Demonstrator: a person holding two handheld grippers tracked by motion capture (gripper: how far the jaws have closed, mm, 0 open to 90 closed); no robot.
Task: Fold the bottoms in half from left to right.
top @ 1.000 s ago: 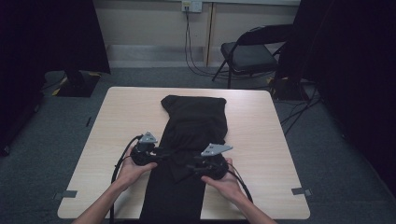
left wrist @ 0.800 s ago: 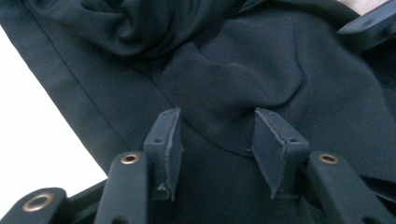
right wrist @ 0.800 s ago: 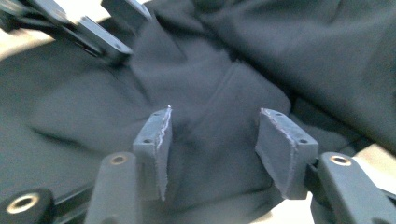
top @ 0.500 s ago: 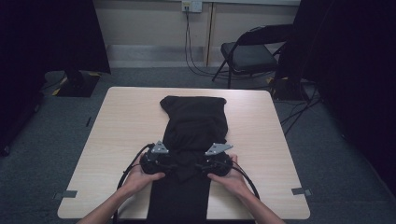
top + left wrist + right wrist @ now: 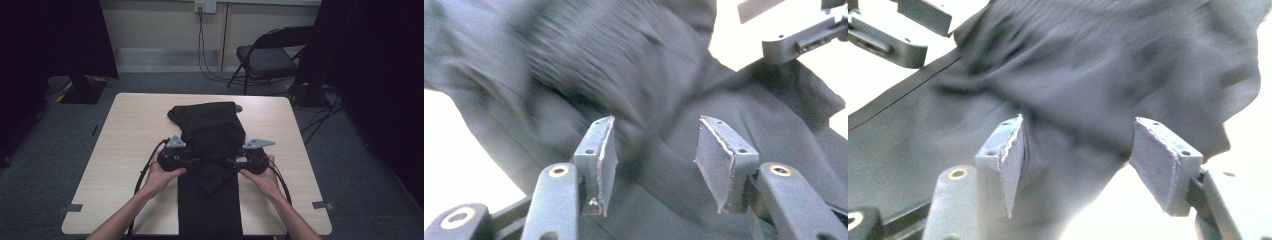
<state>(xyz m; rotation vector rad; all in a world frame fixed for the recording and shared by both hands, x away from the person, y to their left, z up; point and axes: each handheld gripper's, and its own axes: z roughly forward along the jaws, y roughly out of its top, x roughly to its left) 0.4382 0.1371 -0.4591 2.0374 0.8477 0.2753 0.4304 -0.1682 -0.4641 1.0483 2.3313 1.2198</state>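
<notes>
Both grippers have spread apart beside the black garment (image 5: 210, 145), fingers just opened and gripping nothing; one fold made, more remain.

Both tongs, left (image 5: 192, 162) and right (image 5: 231, 163), flank the dark garment (image 5: 210, 135) on the table (image 5: 125, 140)

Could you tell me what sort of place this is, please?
Probably a recording studio or lab: a table with a dark garment on grey carpet, black curtains at both sides, and a folding chair by the wall.
</notes>
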